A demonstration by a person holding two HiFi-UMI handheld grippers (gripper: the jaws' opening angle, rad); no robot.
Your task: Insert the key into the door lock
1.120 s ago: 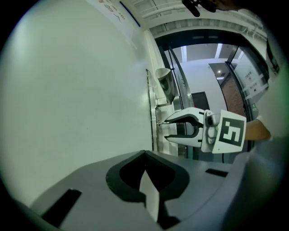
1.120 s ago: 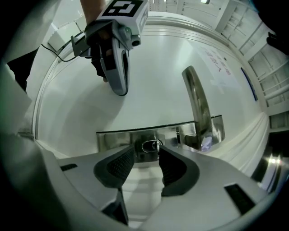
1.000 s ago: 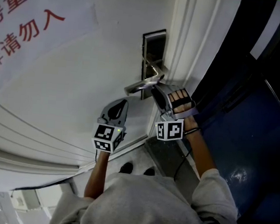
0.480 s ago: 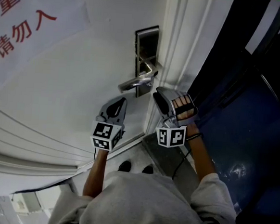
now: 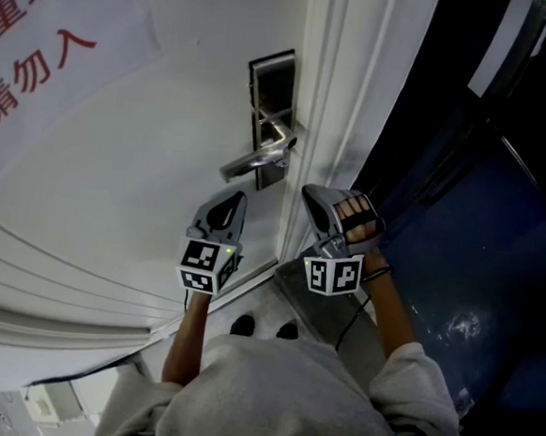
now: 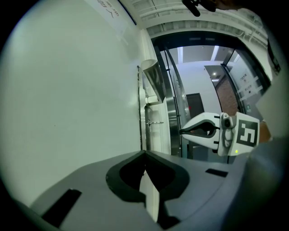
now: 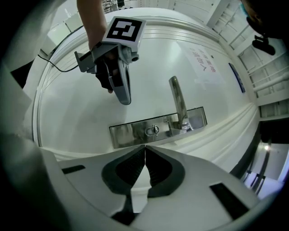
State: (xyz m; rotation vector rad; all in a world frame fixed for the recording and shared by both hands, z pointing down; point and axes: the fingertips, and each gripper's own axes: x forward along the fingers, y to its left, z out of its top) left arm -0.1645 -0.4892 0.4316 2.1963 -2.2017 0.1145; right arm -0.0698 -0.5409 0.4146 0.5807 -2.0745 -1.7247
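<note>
Jaws of the right gripper are pressed together, tips meeting with nothing between them; they have just been closing. Straight ahead of those tips, near but not touching, a small silvery metal key sits in the keyhole of the long brushed-steel lock plate. From these jaws the key is seen end on, its head facing them. Its long axis runs level, straight out of the door face, with the tip pointing into the lock. On the same plate, right of the jaw tips in the right gripper view, the steel lever handle stands beside the key. Jaws of the left gripper are likewise closed on each other and hold nothing, lying alongside the white door. The key is ahead of them, crossing their line and sticking out toward the right gripper. Farther off, past the left jaws in the head view, a white notice with red characters is stuck to the door.
</note>
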